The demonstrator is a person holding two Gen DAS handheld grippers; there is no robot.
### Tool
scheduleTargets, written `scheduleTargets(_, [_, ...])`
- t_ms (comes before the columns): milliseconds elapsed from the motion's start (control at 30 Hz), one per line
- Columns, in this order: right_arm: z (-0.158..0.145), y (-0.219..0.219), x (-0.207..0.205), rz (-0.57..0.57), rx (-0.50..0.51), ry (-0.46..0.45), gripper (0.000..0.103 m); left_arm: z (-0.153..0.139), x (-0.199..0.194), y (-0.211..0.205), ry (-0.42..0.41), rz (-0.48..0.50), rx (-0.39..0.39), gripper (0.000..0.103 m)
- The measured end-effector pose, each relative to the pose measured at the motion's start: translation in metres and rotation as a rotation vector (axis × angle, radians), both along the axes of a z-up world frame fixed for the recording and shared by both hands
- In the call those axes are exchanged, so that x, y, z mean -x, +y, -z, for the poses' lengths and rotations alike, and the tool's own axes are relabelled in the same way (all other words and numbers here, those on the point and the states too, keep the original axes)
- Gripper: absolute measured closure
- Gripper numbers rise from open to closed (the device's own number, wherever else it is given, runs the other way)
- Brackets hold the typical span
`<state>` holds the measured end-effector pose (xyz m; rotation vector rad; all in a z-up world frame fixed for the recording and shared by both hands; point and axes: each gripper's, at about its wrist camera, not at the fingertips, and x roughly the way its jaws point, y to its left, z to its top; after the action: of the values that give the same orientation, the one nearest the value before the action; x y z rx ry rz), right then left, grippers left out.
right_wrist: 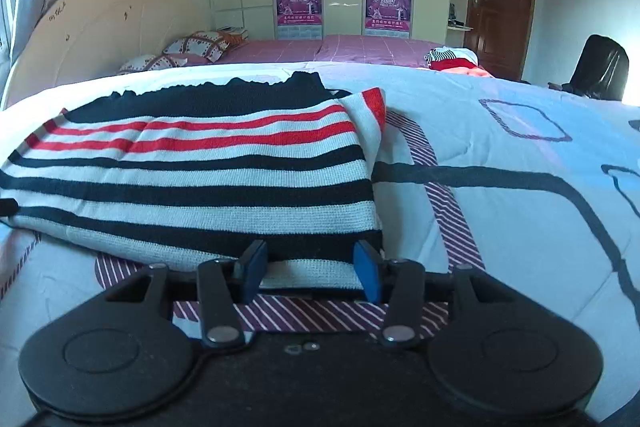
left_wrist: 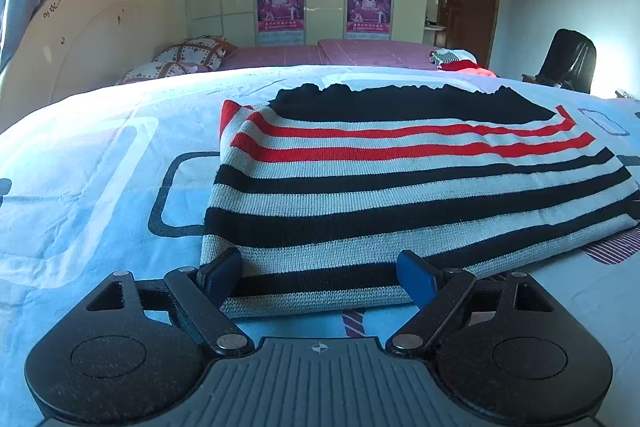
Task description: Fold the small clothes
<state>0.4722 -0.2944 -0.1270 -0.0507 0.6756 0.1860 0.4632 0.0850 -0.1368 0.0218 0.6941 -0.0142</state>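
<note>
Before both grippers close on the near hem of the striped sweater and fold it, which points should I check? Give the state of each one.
1. Left gripper open, hem between its fingers: ok.
2. Right gripper open, hem between its fingers: ok.
3. Striped sweater lies flat on the bedspread: ok.
4. Side parts already folded in: looks so, ok.
5. Fingers take only the sweater, not the bedspread below: cannot tell.
6. Far edge of the sweater free of the clothes pile: ok.

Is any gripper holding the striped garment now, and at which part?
Nothing is held. The left gripper and right gripper are both open, each straddling the near hem of the striped sweater.
</note>
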Motion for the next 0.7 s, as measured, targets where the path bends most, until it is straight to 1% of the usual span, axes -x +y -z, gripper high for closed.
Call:
scheduleTargets(133, [0.003, 0.001, 0.001, -0.021, 0.017, -0.019, 0.056, 0.001, -0.002, -0.003, -0.002, -0.014, -0.006, 0.018])
scheduleTargets(233, [0.002, 0.0, -0.001, -0.026, 0.015, -0.01, 0.055, 0.003, 0.0, -0.005, -0.01, -0.019, -0.012, 0.018])
scheduleTargets(400, [0.001, 0.005, -0.002, -0.015, 0.033, 0.0, 0.055, 0.002, 0.0, -0.001, -0.008, -0.01, 0.005, 0.018])
scheduleTargets(500, [-0.011, 0.011, -0.001, 0.005, 0.059, 0.013, 0.056, 0.002, 0.0, 0.001, -0.007, 0.006, 0.006, 0.018])
scheduleTargets(567, [-0.019, 0.01, 0.005, 0.017, 0.034, -0.02, 0.056, 0.001, 0.0, 0.002, -0.006, 0.015, 0.012, 0.017])
scheduleTargets(600, [-0.017, 0.01, 0.003, 0.023, 0.044, 0.0, 0.057, 0.002, 0.001, 0.004, -0.01, 0.019, 0.019, 0.017])
scheduleTargets(633, [-0.01, 0.011, -0.001, 0.034, 0.069, 0.048, 0.056, 0.002, 0.002, 0.005, -0.016, 0.022, 0.023, 0.017])
scheduleTargets(700, [-0.005, 0.013, -0.003, 0.038, 0.082, 0.061, 0.056, 0.003, 0.004, 0.007, -0.023, 0.032, 0.028, 0.017])
